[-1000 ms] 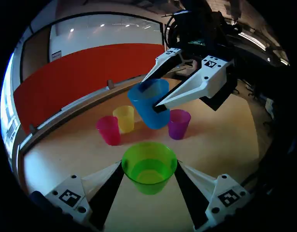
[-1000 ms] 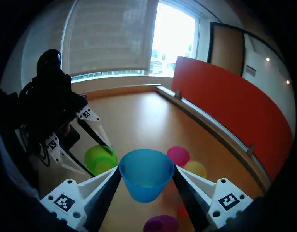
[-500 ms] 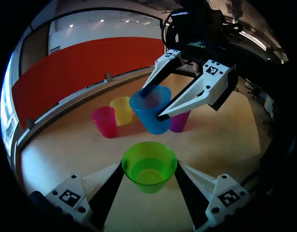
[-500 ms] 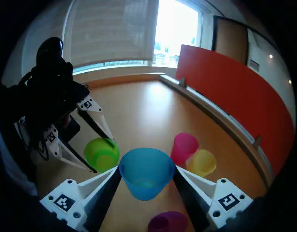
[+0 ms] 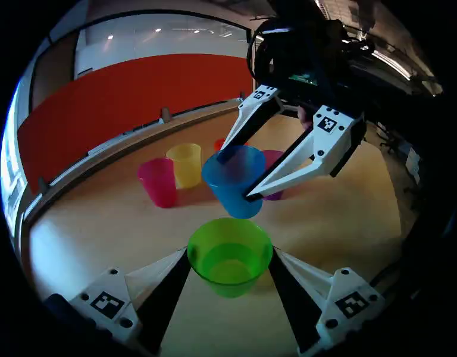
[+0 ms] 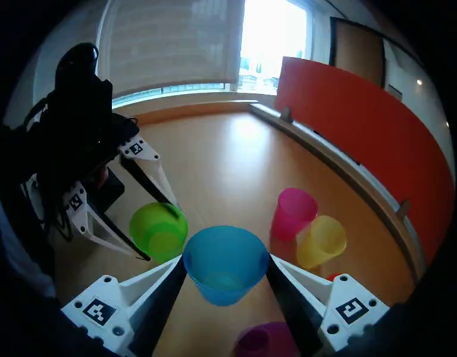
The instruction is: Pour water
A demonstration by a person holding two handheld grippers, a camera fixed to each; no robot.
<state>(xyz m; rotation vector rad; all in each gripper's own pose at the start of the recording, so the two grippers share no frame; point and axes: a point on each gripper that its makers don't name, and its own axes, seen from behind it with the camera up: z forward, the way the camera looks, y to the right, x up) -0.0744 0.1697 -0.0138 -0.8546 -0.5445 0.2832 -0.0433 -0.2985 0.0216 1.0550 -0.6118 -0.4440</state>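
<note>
"What's standing around them?"
"A pink cup [image 5: 157,181], a yellow cup [image 5: 185,165] and a purple cup [image 5: 271,160], on the bench [image 5: 347,214] behind."
"And the jaws?"
"The left gripper [image 5: 228,253] is clamped on the green cup [image 5: 229,268]. The right gripper [image 6: 225,262] grips the blue cup [image 6: 225,276], close beside."

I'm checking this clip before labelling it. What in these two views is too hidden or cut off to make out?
Purple cup: cut by the lower edge in the right gripper view; in the left gripper view, largely behind the blue cup and a finger of the right gripper.
Small red thing: left gripper view, partly behind that finger; too small to identify.
Water level in the green cup: left gripper view, tinted wall obscures it.
</note>
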